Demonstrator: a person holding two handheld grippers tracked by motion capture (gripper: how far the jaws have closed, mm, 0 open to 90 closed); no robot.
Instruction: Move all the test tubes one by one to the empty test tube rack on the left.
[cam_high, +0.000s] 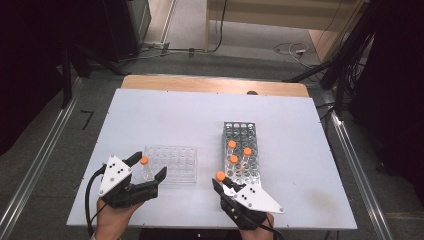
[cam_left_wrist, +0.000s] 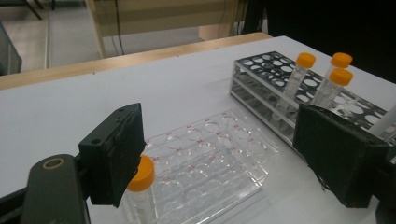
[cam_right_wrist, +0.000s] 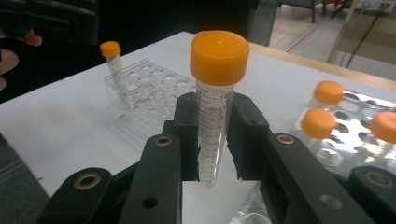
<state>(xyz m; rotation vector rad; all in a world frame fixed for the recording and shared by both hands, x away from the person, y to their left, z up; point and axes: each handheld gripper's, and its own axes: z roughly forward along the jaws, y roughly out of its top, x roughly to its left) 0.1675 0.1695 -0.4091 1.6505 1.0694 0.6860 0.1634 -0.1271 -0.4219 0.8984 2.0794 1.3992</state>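
Observation:
A clear plastic rack (cam_high: 177, 162) lies at the table's near left, with one orange-capped tube (cam_high: 144, 165) upright in its left end. My left gripper (cam_high: 149, 166) is open, a jaw on either side of that tube. In the left gripper view the tube's cap (cam_left_wrist: 141, 173) sits close beside the left jaw and the right jaw is well clear. My right gripper (cam_high: 221, 184) is shut on another orange-capped tube (cam_right_wrist: 215, 93), held upright above the table in front of the metal rack (cam_high: 241, 131). Three capped tubes (cam_high: 232, 144) stand in that rack.
The white tabletop (cam_high: 165, 120) is bare behind both racks. A wooden edge (cam_high: 215, 84) runs along the far side, with floor cables beyond it. The metal rack (cam_left_wrist: 271, 79) has many free holes at its far end.

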